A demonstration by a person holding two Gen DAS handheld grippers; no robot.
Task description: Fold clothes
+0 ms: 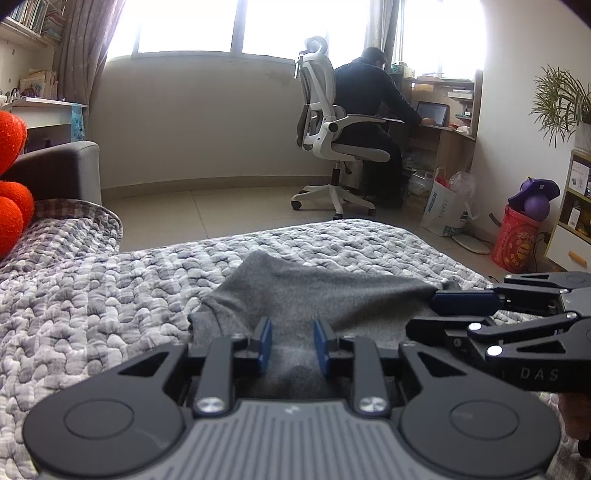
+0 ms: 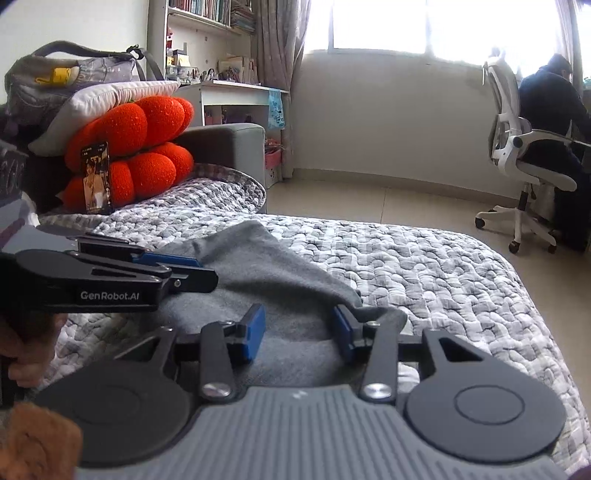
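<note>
Daylight was admitted through the wide, overexposed window, blown out to white. Edges were bowed by fisheye distortion, corners vignetted; the grey knitted garment nearest the lens was rendered blurred.

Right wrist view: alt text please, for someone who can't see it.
A grey garment lies rumpled on a quilted bed, with the right gripper open over its near edge and the left gripper reaching in from the left. Behind are orange cushions and a white chair.
</note>
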